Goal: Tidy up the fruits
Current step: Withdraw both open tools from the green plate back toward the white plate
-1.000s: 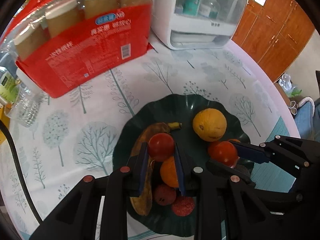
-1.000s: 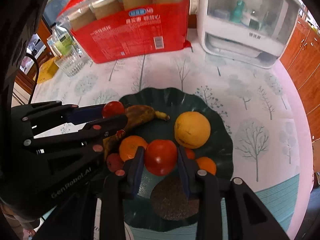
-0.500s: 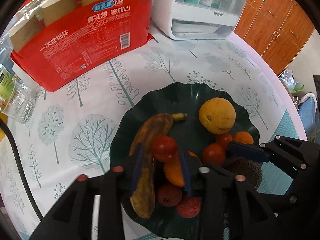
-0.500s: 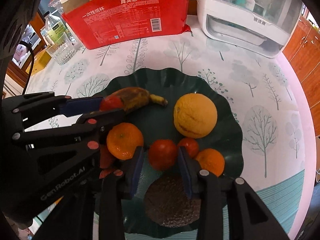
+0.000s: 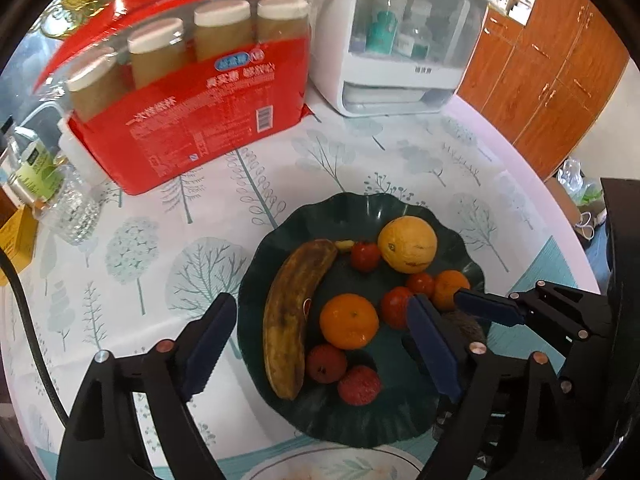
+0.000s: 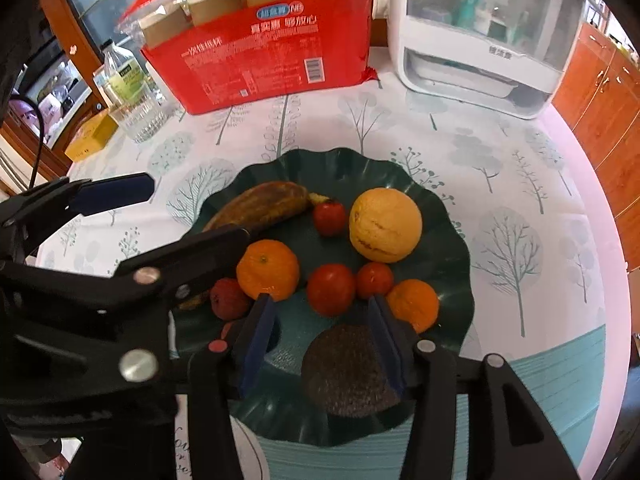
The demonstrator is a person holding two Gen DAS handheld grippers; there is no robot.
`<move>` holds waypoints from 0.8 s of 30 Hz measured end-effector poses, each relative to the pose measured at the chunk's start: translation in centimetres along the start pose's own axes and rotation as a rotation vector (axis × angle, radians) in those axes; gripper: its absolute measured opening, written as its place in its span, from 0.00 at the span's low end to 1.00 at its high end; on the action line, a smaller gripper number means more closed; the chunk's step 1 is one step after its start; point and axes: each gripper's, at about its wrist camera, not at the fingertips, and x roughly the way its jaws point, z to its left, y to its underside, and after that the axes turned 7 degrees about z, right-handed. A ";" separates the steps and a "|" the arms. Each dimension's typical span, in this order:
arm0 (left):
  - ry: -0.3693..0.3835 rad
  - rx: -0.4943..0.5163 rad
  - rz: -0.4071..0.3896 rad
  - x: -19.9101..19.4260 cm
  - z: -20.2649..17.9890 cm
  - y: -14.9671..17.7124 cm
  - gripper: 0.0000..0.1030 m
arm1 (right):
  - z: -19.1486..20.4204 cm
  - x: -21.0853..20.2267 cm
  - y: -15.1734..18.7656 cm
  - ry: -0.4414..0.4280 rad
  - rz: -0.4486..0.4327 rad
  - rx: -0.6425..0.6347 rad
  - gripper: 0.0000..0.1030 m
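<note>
A dark green wavy plate [image 5: 276,240] [image 6: 448,252] holds a brown banana [image 5: 294,312] [image 6: 264,204], a large yellow orange [image 5: 407,244] [image 6: 385,224], mandarins [image 5: 349,321] [image 6: 267,269], small tomatoes [image 5: 365,256] [image 6: 331,289], red lychees [image 5: 326,363] and a dark avocado [image 6: 352,372]. My left gripper [image 5: 320,344] is open and empty above the plate's near side. My right gripper [image 6: 320,336] is open and empty, its fingers either side of the avocado's top, just behind a tomato.
A red pack of paper cups [image 5: 192,80] [image 6: 260,36] and a white appliance [image 5: 400,40] [image 6: 484,32] stand at the back. A glass [image 5: 74,212] [image 6: 140,116], a bottle and a yellow box [image 6: 92,136] stand at left. A white plate's rim [image 5: 332,464] lies near.
Both grippers opened and let go of their tomatoes, which now lie on the plate. Both pulled back and up from the fruit.
</note>
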 end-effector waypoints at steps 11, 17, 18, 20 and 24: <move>-0.016 -0.049 -0.076 -6.4 0.2 1.9 0.89 | 0.5 -4.9 1.9 -0.026 -0.076 -0.002 0.51; -0.041 -0.054 -0.126 -10.4 -0.4 3.9 0.90 | 0.7 -7.9 3.5 -0.046 -0.122 0.001 0.54; -0.044 -0.056 -0.132 -10.9 -0.5 4.3 0.90 | 0.8 -8.3 3.8 -0.047 -0.129 0.000 0.55; -0.053 -0.063 -0.150 -12.3 -0.8 5.2 0.90 | 1.0 -9.4 4.6 -0.052 -0.148 -0.004 0.57; -0.072 -0.078 -0.177 -14.7 -1.2 7.1 0.91 | 1.3 -11.2 6.0 -0.072 -0.175 -0.008 0.59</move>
